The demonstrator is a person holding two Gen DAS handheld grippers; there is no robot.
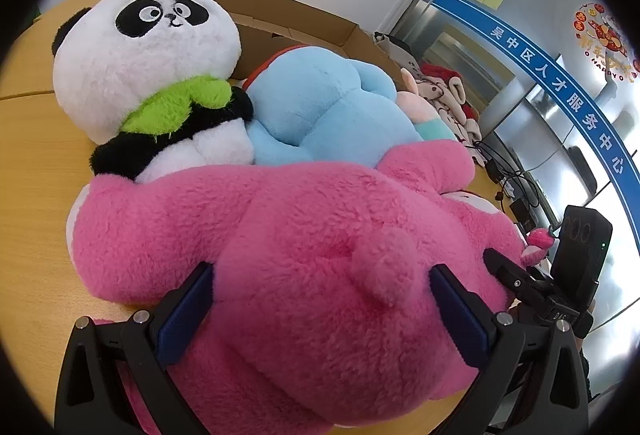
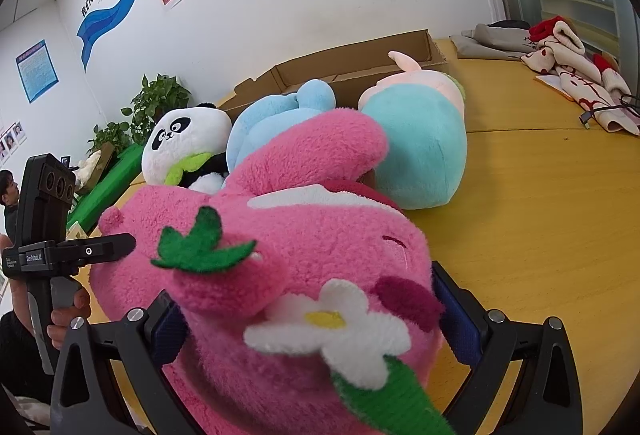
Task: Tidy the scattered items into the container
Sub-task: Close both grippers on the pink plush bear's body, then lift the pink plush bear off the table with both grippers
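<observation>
Lying on its side across the wooden table (image 2: pixel 540 219), the pink bear (image 1: pixel 304 235) fills the foreground of both views — shaggy, bright pink fur, a stubby tail at one end, and at the head end a strawberry (image 2: pixel 216 267) with a green leaf top and a white flower (image 2: pixel 340 331) on a green stem.

The left gripper (image 1: pixel 320 311) has its blue pads pressed into the bear's rump on both sides, jaws spread wide around the bulk. The right gripper (image 2: pixel 304 319) clamps the head the same way, wide, fur bulging between the pads.

Left to right behind the bear, in the right wrist view: a panda (image 2: pixel 186 143) with a green scarf, sitting upright; a blue plush (image 2: pixel 280 111) leaning against it; a teal plush (image 2: pixel 420 147) with a pink ear, touching the bear's raised arm. All three crowd between the bear and the open cardboard box (image 2: pixel 360 63) at the wall. Far right, well apart, lie folded clothes (image 2: pixel 568 67) and a cable (image 2: pixel 600 113).
</observation>
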